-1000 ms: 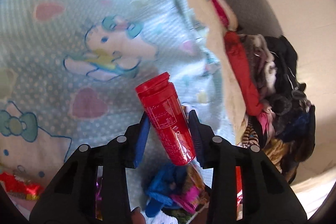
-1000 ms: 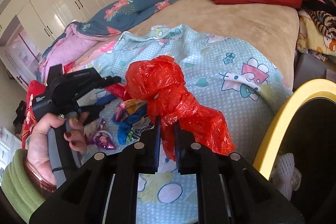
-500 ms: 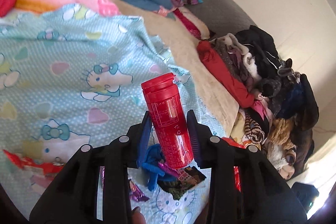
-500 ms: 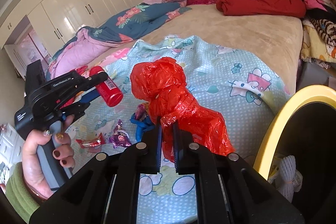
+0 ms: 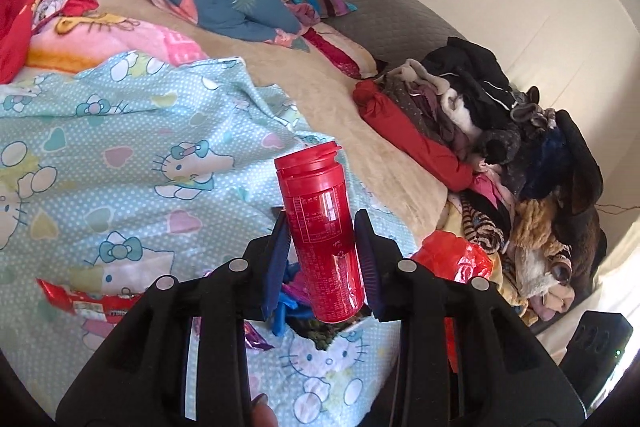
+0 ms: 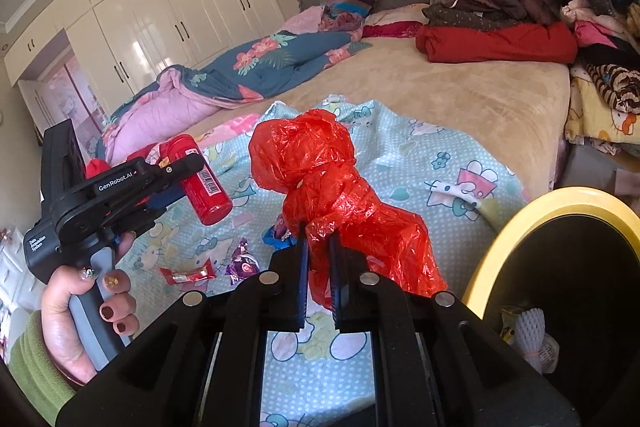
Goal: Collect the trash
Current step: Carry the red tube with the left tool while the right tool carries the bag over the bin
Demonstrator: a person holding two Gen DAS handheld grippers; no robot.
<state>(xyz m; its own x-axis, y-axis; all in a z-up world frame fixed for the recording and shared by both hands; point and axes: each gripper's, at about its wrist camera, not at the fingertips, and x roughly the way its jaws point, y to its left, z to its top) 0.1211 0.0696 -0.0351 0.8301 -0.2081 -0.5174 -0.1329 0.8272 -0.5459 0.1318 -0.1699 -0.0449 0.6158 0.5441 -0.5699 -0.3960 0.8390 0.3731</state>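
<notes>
Left wrist view: left gripper (image 5: 322, 253), lifted higher, still clamps the red plastic bottle (image 5: 323, 235); right gripper (image 6: 319, 273) stays pinched on the crumpled red plastic bag (image 6: 332, 195), seemingly raised slightly.

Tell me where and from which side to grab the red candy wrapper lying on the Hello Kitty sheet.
Grip the red candy wrapper across its narrow middle, coming straight down from above. It lies flat and long on the Hello Kitty sheet, so only a top pinch across its short width should catch it. The purple wrapper lies close beside its right end, so stay left.
</notes>
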